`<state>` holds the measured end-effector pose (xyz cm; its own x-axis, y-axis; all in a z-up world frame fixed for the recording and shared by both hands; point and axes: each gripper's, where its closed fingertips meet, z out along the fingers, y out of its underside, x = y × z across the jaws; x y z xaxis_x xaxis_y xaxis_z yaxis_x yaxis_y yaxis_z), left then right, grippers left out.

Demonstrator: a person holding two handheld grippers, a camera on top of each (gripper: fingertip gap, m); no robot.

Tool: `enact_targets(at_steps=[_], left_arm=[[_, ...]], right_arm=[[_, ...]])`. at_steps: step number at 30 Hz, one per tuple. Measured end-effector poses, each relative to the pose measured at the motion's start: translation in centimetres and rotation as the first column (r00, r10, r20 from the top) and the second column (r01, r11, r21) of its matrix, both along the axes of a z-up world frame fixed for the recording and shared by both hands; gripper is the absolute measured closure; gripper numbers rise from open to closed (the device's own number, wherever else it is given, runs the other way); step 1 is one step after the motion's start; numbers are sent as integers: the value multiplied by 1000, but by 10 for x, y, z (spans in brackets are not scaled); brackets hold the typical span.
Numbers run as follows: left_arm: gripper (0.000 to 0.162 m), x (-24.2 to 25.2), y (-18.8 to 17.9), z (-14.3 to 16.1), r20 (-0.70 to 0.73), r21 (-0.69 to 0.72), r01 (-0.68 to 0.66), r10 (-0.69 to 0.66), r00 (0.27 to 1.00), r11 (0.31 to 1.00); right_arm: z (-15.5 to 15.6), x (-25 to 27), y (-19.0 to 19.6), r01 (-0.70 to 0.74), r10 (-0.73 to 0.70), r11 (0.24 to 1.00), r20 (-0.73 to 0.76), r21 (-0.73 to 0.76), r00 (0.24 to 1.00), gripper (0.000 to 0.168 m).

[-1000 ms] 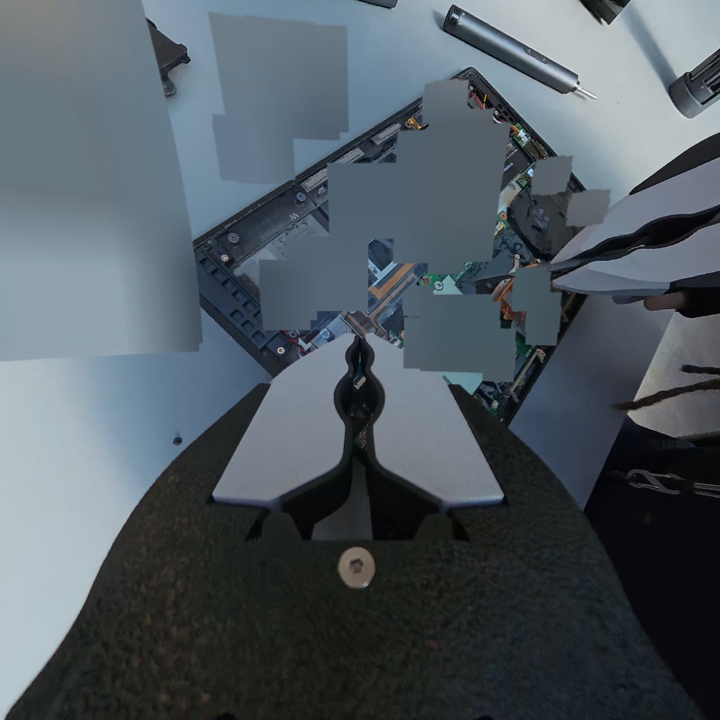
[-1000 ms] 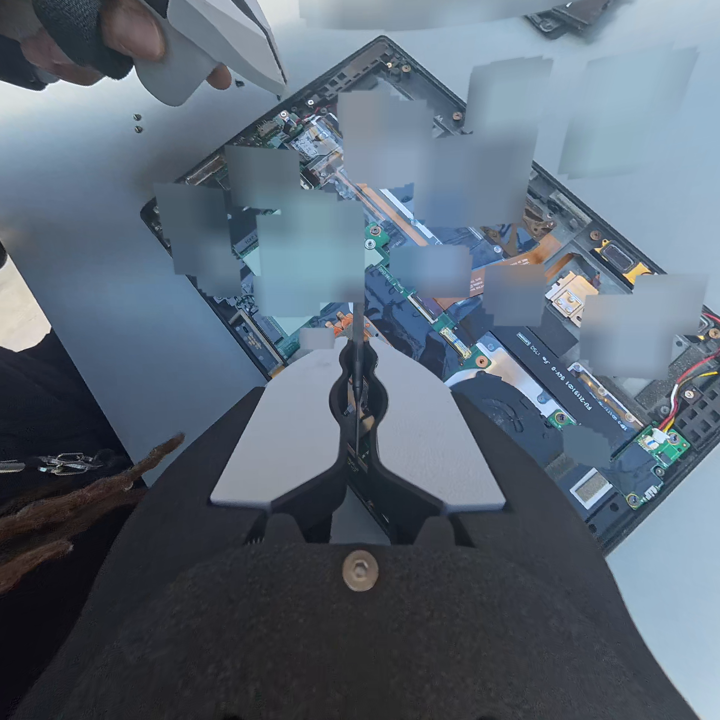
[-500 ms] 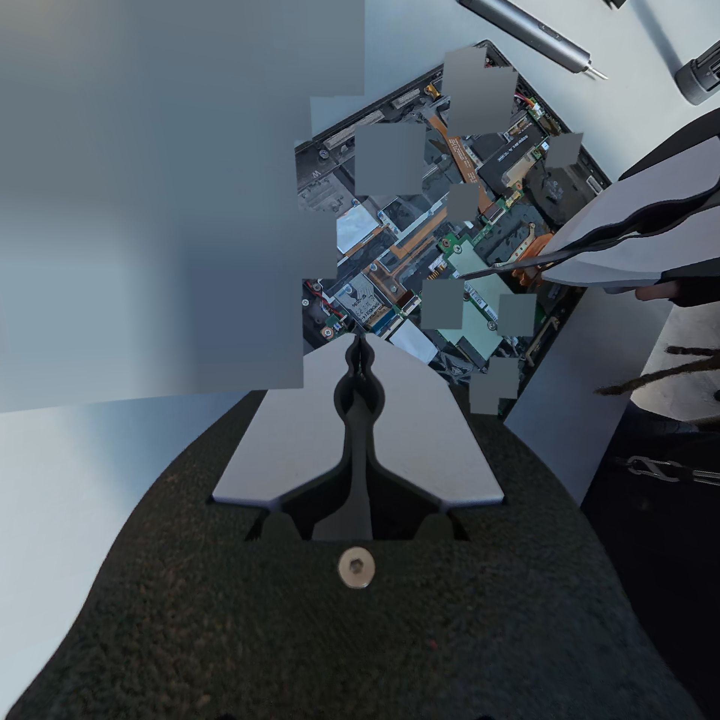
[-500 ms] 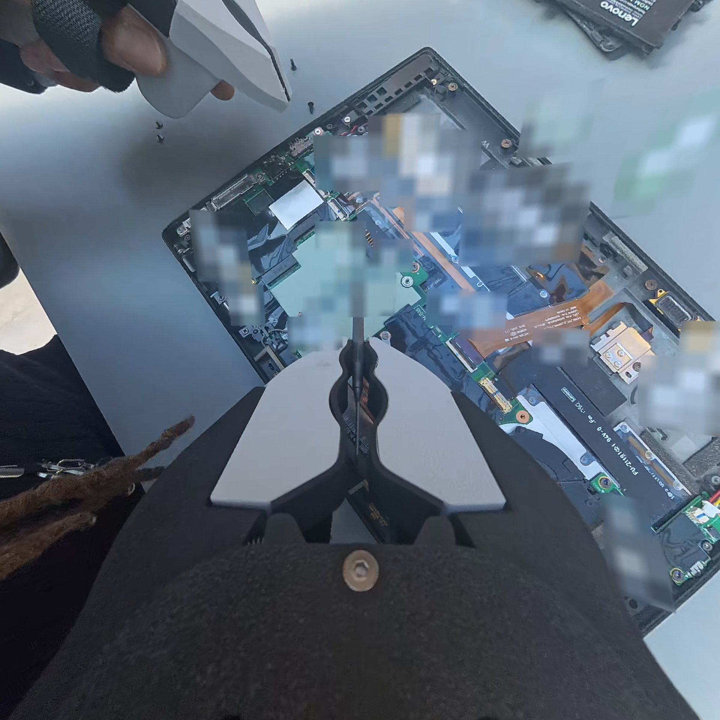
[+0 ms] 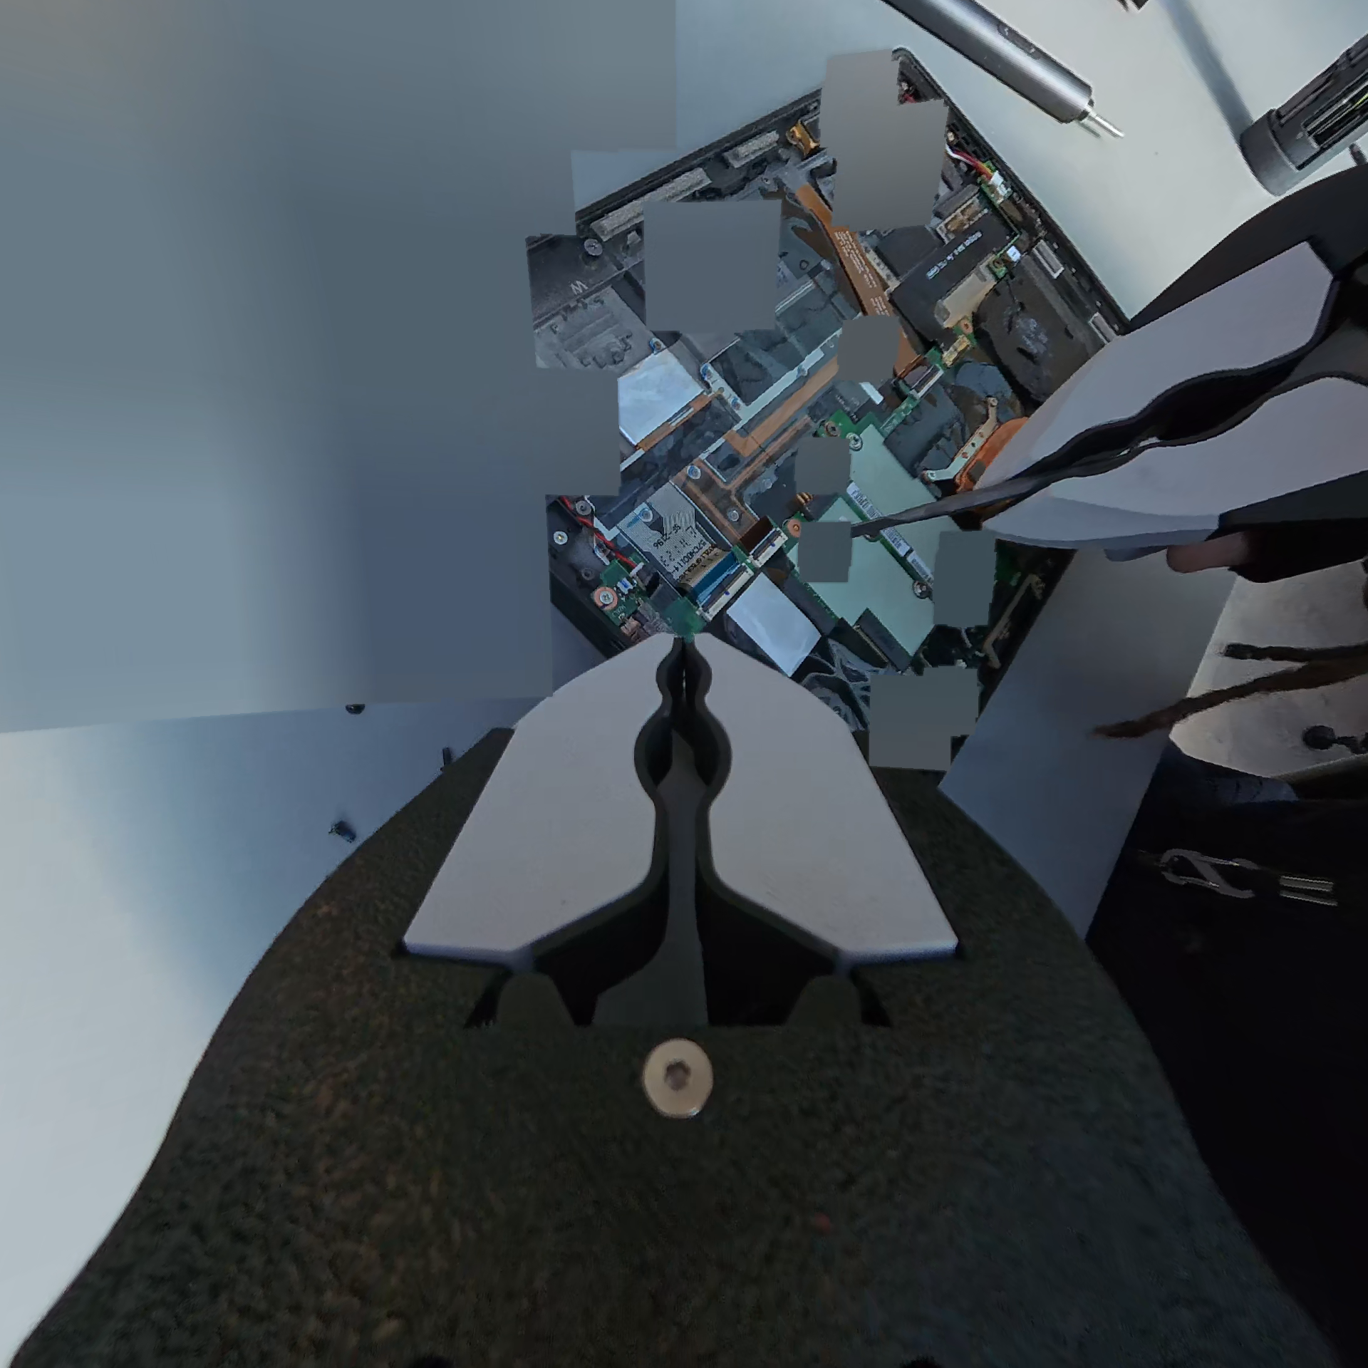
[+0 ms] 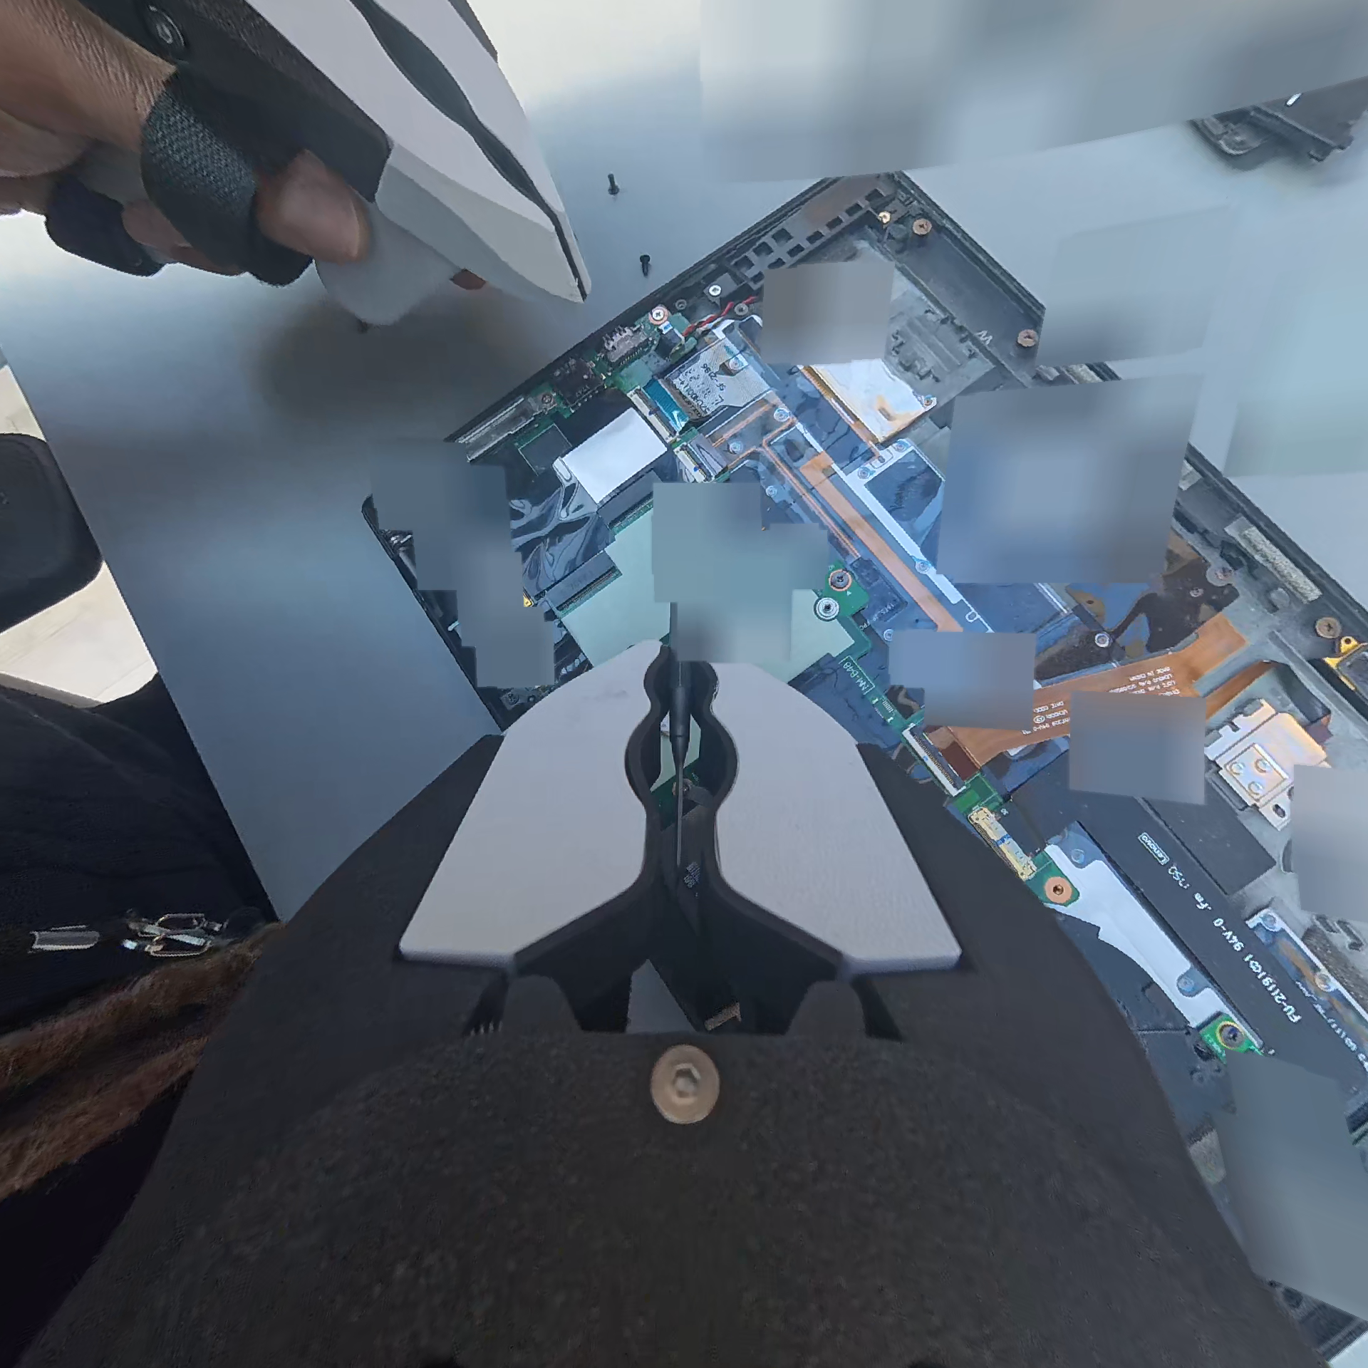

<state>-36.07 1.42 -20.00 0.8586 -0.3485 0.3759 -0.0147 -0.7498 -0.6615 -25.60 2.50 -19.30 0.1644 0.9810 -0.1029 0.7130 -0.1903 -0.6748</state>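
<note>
An opened black laptop lies bottom-up on the pale table with its boards, orange flex cables and metal shields exposed; it also shows in the right wrist view. My left gripper is shut with nothing seen between its fingers, its tip at the laptop's near corner. My right gripper is shut on a thin black pointed tool. From the left wrist view the right gripper reaches in from the right, and the tool has its tip over a pale green board. The left gripper is held by a hand.
A grey electric screwdriver and a dark cylinder lie beyond the laptop. Small black screws are scattered on the table to its left. A black part sits at the far right. The table edge runs close by. Left tips to right tips: about 11 cm.
My left gripper has drawn back from over the laptop's inside to its near corner, still shut. My right gripper has moved the tool leftward across the boards to the pale green board.
</note>
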Motion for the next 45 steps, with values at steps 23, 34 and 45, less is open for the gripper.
enact_targets(at_steps=[23,34,45], left_arm=[[162,-12,5,-4,11,-3,-2,2,1000,1000],[162,-7,1,-5,8,-12,13,-13,1000,1000],[162,-1,-3,-5,2,-16,22,-22,1000,1000]], right_arm=[[3,-11,22,-27,27,1000,29,-3,999,164],[1,-9,4,-47,48,998,24,-29,999,164],[0,-8,-7,-41,42,998,9,-44,999,164]])
